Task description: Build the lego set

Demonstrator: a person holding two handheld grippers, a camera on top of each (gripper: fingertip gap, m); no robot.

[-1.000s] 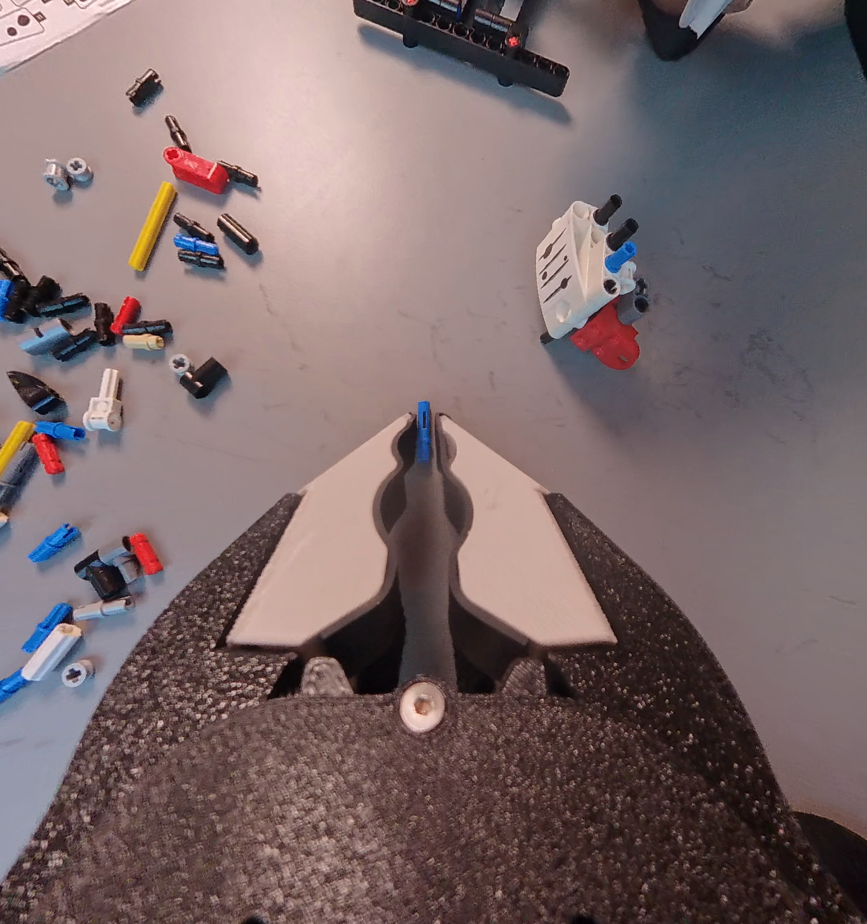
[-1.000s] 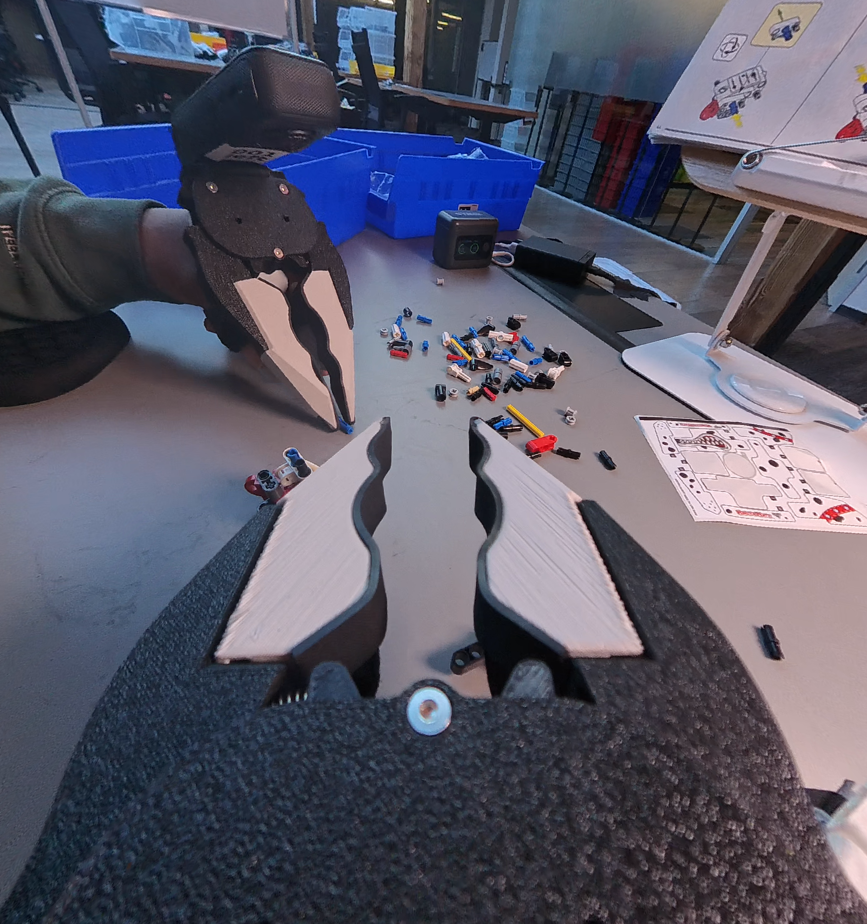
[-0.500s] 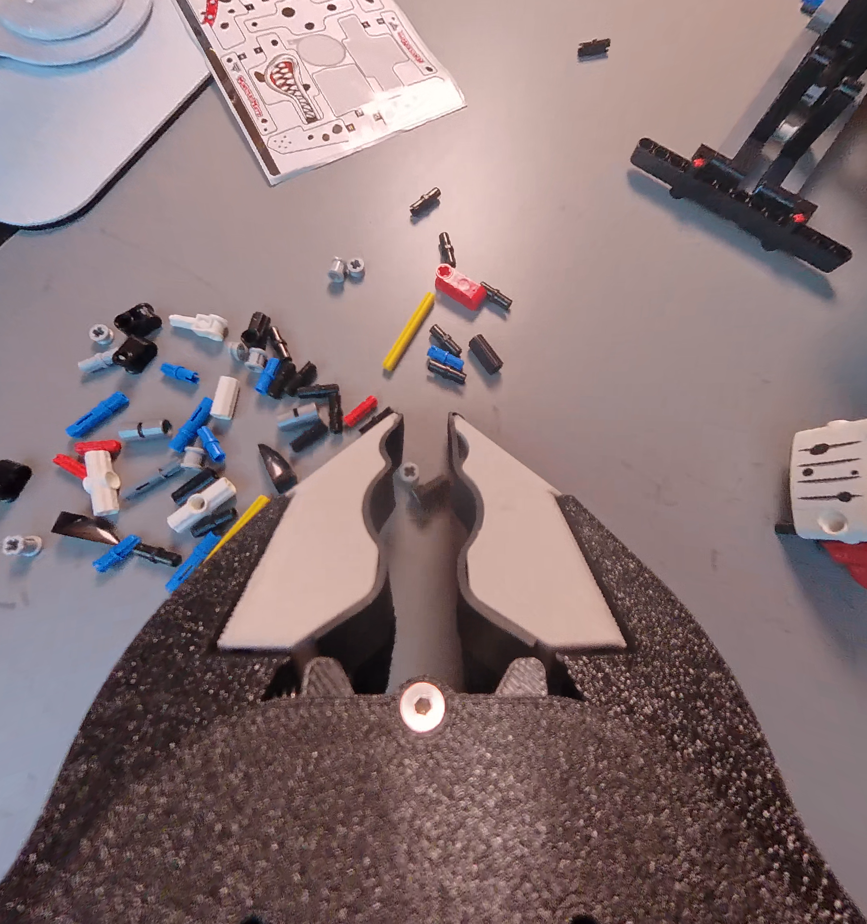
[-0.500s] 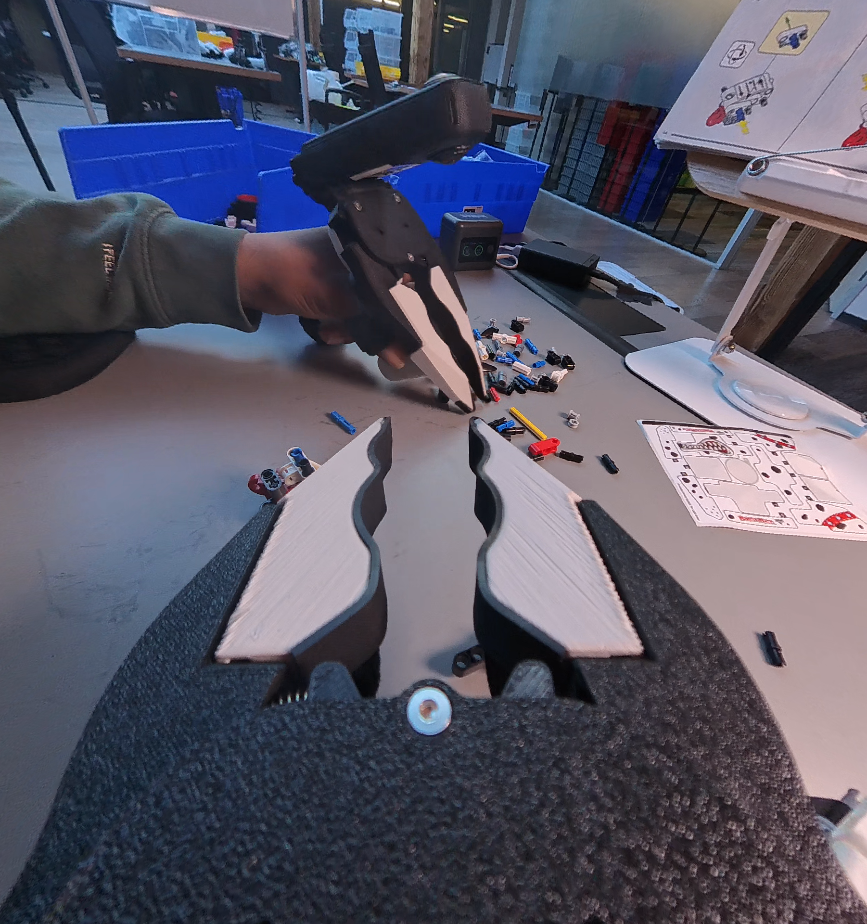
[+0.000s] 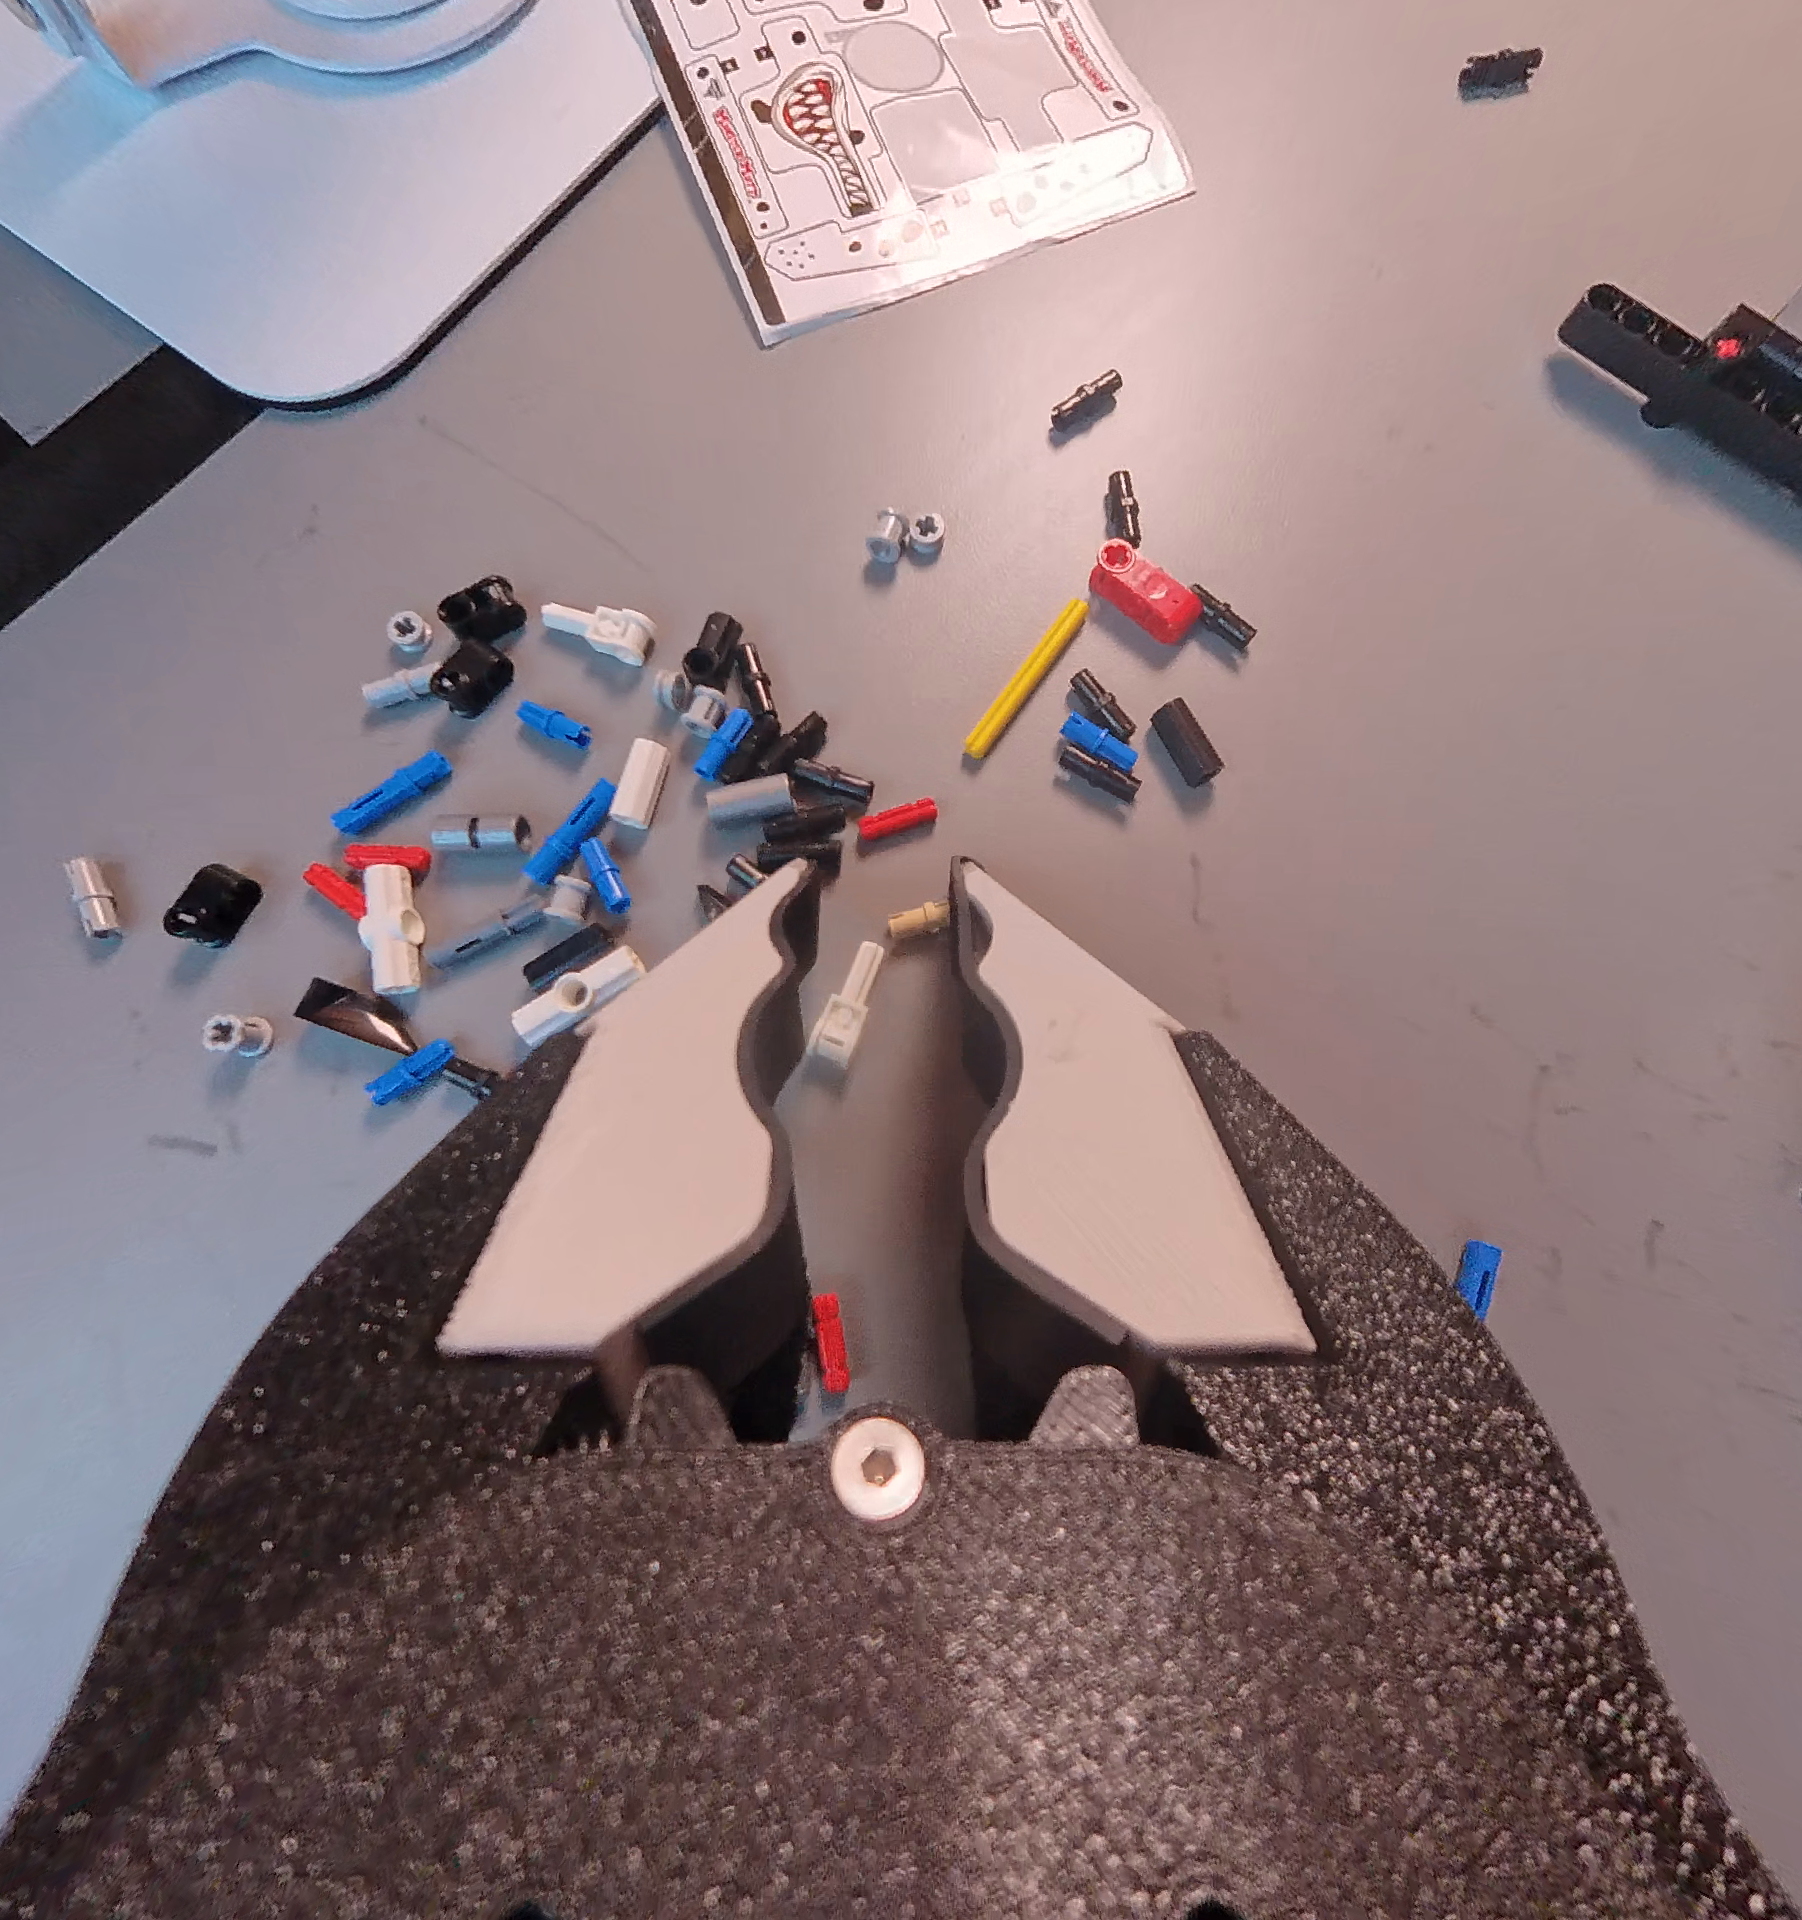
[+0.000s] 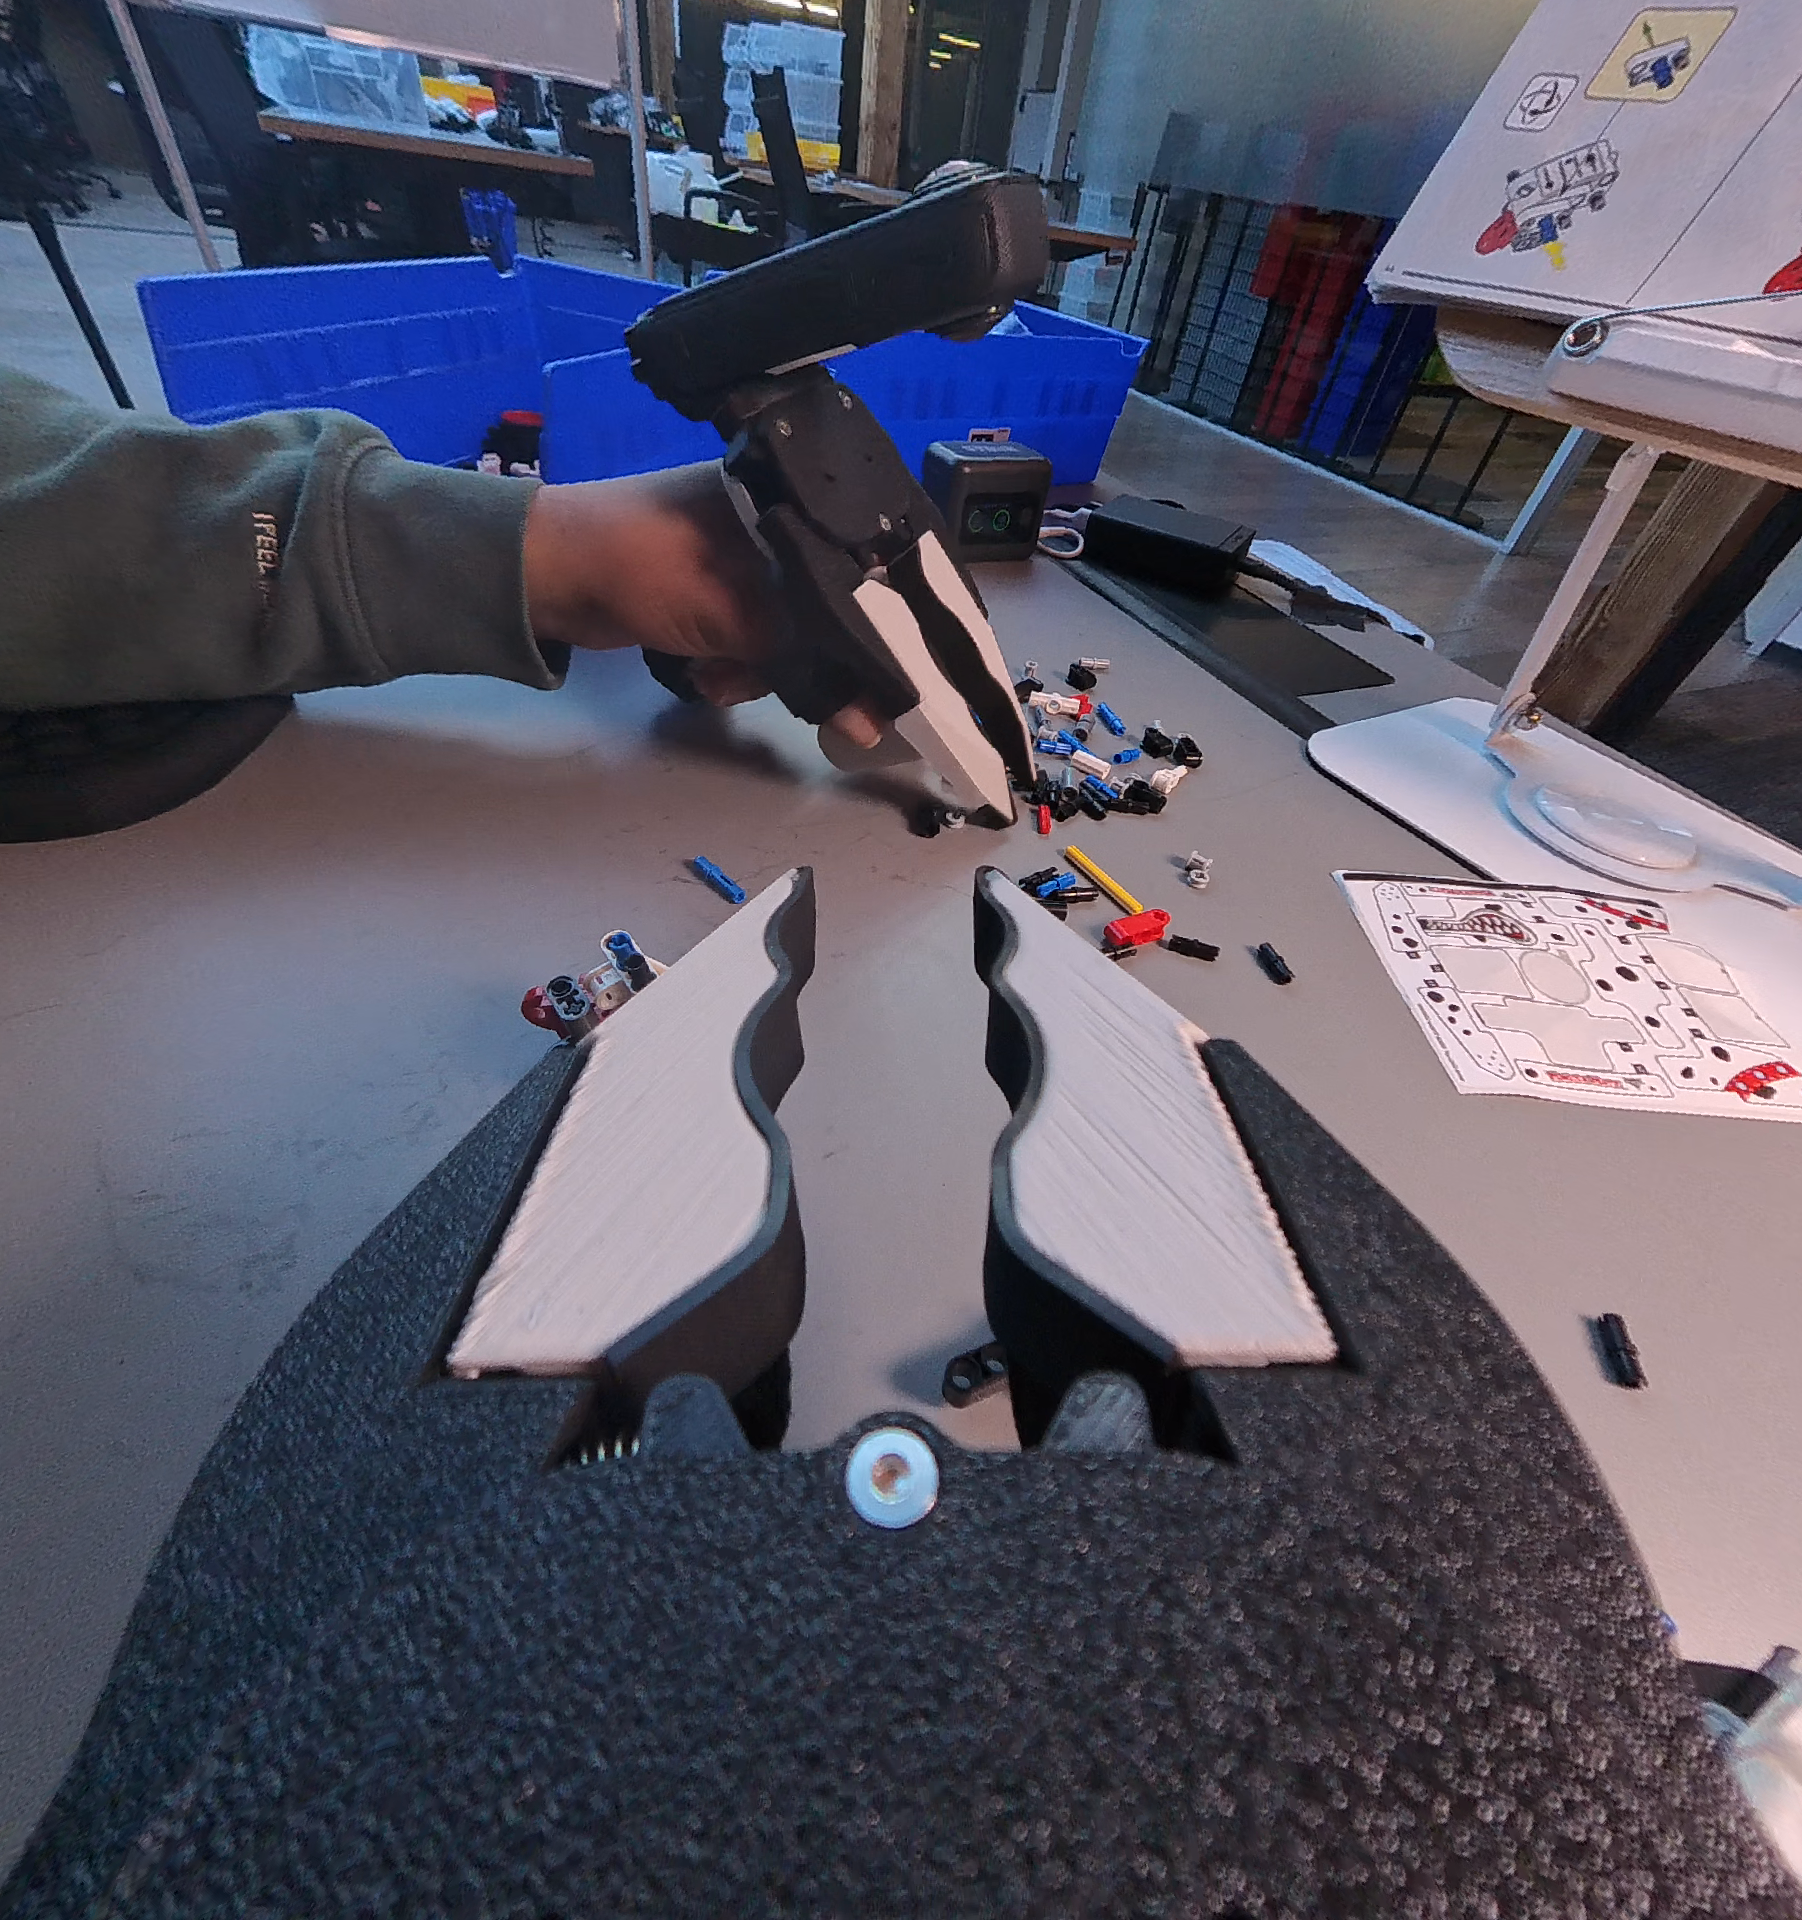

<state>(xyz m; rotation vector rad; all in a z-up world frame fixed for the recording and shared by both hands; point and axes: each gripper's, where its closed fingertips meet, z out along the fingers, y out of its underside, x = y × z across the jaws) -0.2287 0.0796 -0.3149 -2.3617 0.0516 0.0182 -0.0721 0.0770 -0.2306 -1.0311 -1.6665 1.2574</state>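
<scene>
left wrist view | left gripper (image 5: 881, 883) spread, empty | white connector (image 5: 845, 1013) lengthwise between fingers | right gripper (image 6: 895, 878) spread

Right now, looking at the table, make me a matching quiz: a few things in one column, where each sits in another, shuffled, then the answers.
Things:
1. white connector
2. yellow rod
3. sticker sheet
4. blue pin

Places:
A. alone, apart from the pile
B. far side, beside the white stand base
C. between the open left gripper fingers
D. next to the red block

Pairs: 1-C, 2-D, 3-B, 4-A
</scene>
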